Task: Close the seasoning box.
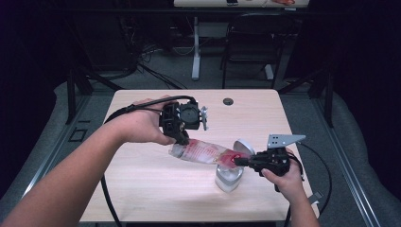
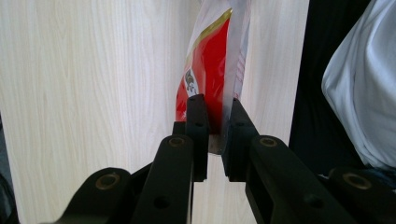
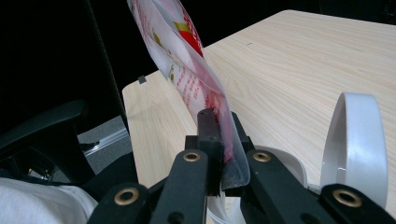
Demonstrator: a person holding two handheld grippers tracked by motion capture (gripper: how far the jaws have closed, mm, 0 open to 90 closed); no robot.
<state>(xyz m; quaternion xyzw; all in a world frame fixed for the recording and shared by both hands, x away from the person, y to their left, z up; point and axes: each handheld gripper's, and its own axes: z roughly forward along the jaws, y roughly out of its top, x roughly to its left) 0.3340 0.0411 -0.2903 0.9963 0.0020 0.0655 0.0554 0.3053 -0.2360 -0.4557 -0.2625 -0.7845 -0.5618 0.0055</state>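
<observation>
Gripping glossy red-white plastic pouch [image 1: 203, 152] | both grippers clamped | wood-grain table [image 1: 142, 179]

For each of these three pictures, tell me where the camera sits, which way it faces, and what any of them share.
High view: above the person's side, facing forward and down on the table; both forearms, left gripper and right gripper show.
Left gripper view: rides the left gripper, looking along its jaws at the red and white bag; a white sleeve at the right.
Right gripper view: rides the right gripper, looking along the bag toward a white container.
Shared: all three show the bag, clamped at both ends.
</observation>
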